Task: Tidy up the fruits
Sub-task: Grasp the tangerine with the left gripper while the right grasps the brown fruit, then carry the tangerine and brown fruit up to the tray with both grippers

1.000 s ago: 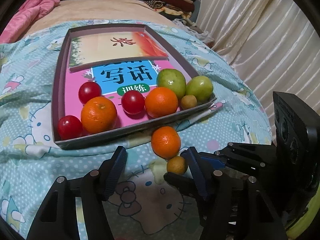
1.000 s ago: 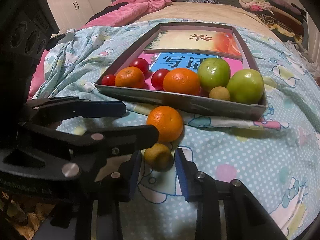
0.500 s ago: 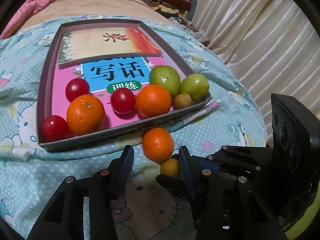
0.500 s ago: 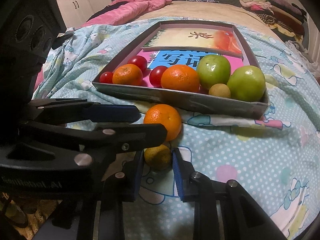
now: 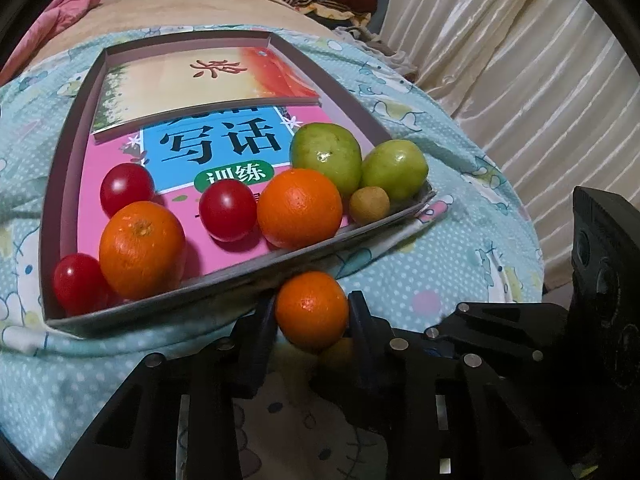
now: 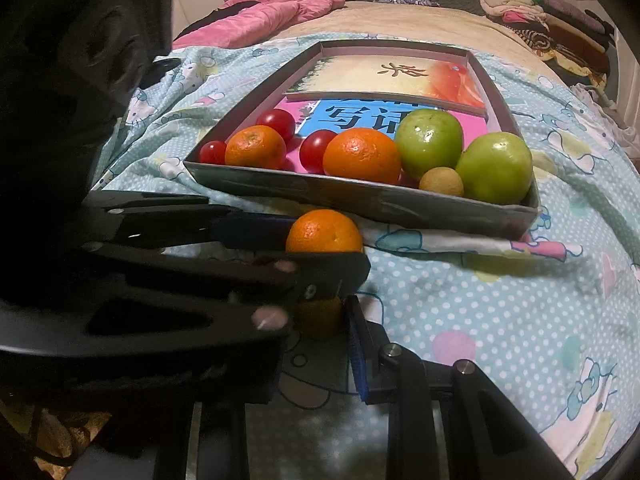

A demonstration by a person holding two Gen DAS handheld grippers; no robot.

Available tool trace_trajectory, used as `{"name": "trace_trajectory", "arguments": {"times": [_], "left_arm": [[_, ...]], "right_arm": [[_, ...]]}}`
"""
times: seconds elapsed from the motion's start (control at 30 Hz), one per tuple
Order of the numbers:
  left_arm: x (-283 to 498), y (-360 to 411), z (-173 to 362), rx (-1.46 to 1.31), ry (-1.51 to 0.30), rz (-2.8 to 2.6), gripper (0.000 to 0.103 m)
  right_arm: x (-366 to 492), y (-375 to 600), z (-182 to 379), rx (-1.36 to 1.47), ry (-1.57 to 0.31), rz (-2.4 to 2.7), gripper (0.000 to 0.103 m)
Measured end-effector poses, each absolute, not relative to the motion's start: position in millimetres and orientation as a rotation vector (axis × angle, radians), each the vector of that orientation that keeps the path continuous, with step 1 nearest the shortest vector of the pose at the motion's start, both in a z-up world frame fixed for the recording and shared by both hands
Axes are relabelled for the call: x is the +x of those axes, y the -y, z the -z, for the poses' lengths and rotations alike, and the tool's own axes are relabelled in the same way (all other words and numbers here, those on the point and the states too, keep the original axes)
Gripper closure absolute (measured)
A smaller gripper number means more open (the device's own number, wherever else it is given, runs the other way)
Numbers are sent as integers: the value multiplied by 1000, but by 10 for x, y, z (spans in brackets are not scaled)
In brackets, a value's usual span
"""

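A shallow grey tray (image 5: 60,184) (image 6: 360,196) on the bed holds books, red tomatoes, two oranges, two green fruits and a small yellow fruit. A loose orange (image 5: 311,309) (image 6: 324,232) lies on the blanket just outside the tray's near wall. My left gripper (image 5: 312,316) has closed on this orange, one finger on each side. A small yellow fruit (image 6: 318,316) (image 5: 338,354) lies right behind it, between the fingers of my right gripper (image 6: 320,320). Its left finger is hidden behind the left gripper, so contact is unclear.
The bed is covered with a light blue dotted cartoon blanket (image 6: 480,300). Pink bedding (image 6: 280,4) and stacked clothes (image 6: 540,4) lie at the far end. A cream curtain (image 5: 520,60) hangs to the right.
My left gripper moved forward and closed its fingers around the loose orange. My right gripper narrowed around the small yellow fruit and the left gripper now crosses in front of it.
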State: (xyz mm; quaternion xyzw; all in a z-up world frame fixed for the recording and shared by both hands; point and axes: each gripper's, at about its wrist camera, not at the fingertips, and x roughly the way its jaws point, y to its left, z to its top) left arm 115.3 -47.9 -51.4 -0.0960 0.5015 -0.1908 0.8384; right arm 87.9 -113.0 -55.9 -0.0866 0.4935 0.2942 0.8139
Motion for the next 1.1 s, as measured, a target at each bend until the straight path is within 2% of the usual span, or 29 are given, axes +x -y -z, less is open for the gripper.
{"name": "trace_trajectory", "arguments": {"times": [0.57, 1.1], "left_arm": [[934, 158, 92, -267, -945, 381, 67], [838, -32, 14, -288, -904, 320, 67]], "right_arm": [[904, 1288, 400, -119, -994, -621, 75], [910, 1335, 194, -75, -895, -640, 75]]}}
